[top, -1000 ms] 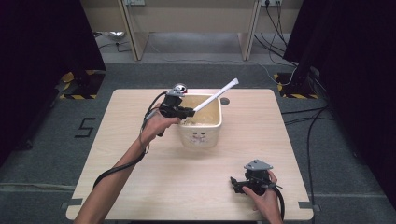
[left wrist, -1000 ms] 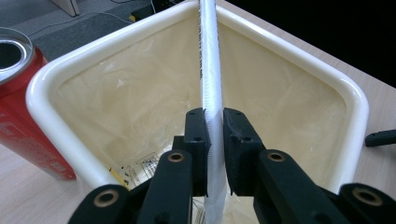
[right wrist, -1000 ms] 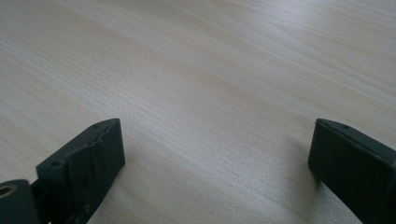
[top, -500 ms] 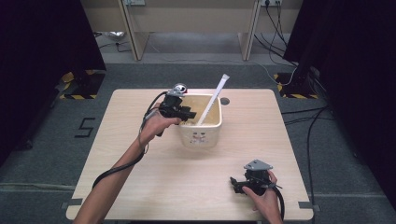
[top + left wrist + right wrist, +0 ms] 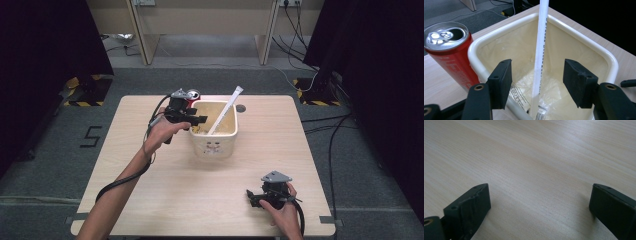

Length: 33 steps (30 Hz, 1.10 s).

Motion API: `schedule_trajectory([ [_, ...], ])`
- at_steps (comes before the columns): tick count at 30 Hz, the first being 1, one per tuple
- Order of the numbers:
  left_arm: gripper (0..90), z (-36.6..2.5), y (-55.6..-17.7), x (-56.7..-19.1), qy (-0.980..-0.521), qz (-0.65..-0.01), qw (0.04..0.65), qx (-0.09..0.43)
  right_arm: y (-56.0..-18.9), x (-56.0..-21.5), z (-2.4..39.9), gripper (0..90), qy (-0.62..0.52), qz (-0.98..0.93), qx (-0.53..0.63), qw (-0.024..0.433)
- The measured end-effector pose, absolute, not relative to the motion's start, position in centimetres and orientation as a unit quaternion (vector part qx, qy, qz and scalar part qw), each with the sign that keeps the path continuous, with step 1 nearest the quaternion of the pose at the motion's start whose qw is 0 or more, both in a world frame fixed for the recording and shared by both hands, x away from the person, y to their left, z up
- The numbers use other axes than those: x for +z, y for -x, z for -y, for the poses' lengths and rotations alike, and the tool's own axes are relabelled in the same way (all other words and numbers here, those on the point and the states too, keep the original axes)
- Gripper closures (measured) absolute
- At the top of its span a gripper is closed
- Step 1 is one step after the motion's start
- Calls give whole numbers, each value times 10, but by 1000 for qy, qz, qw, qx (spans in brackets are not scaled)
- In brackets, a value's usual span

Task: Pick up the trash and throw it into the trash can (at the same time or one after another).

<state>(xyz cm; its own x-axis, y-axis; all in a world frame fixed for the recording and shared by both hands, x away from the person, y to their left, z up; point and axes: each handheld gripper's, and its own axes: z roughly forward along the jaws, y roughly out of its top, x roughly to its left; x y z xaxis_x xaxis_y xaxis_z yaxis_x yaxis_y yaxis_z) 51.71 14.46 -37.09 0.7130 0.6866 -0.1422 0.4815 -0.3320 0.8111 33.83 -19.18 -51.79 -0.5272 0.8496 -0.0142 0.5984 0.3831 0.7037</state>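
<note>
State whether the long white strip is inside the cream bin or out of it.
Inside: the white strip stands in the bin, leaning on its far rim, top poking out.

Recording lab, black curtains (image 5: pixel 45 45), floor cables (image 5: pixel 320 125), taped markers (image 5: pixel 92 136)

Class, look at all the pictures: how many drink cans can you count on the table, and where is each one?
1. A red can stands upright beside the cream bin, at its far left corner, behind the left claw. Others may be hidden inside the bin.
</note>
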Motion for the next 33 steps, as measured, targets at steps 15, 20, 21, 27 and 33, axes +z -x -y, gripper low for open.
schedule_trajectory([
  [15,342,-165,-525,-363,-787,-393,460,125,-338,-518,192,40,-447,-809,331,191],
  [20,297,-173,-531,-361,-778,-410,458,129,-338,-518,192,40,-448,-808,331,190],
  [21,290,-175,-532,-361,-775,-414,459,130,-338,-518,192,40,-448,-808,331,190],
  [27,248,-186,-540,-361,-763,-436,457,134,-338,-518,192,40,-448,-809,330,191],
  [33,231,-195,-550,-361,-751,-456,456,142,-338,-518,192,40,-448,-808,331,190],
])
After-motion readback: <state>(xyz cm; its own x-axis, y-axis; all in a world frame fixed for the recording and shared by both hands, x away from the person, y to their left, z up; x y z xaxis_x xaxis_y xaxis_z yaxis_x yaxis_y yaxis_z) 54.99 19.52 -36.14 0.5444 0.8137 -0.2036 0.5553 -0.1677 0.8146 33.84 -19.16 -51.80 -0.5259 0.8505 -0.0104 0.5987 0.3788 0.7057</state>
